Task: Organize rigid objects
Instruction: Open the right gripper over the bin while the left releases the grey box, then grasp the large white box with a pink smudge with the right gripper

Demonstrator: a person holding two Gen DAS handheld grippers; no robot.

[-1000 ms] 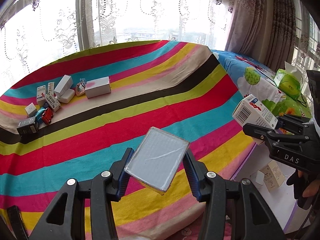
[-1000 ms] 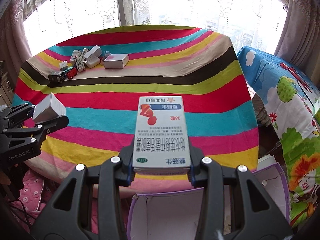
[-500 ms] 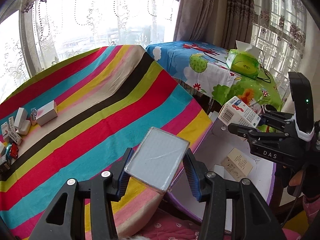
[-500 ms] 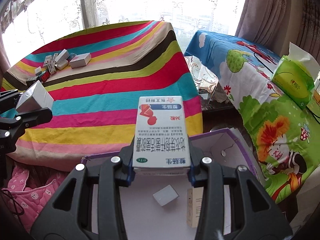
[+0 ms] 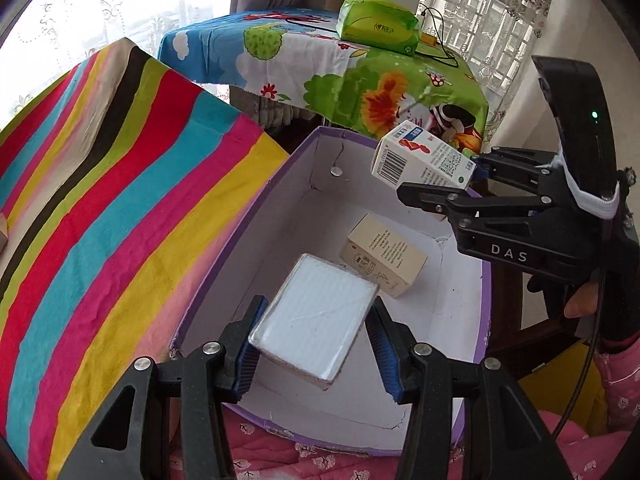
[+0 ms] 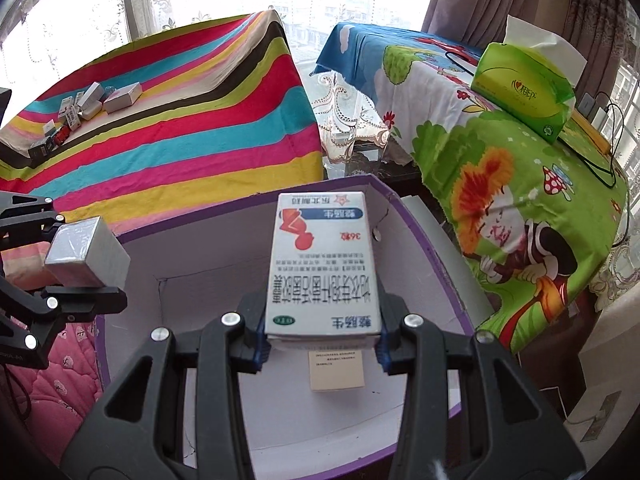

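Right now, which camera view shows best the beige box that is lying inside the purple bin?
The left wrist view shows it best: the beige box lies nearly whole on the floor of the purple bin, just past the silver box. In the right wrist view, only its near end shows below the medicine box.

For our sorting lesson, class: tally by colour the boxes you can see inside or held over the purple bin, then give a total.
silver box: 1, held over the bin
white box: 1, held over the bin
beige box: 1, lying on the bin floor
Total: 3 in view
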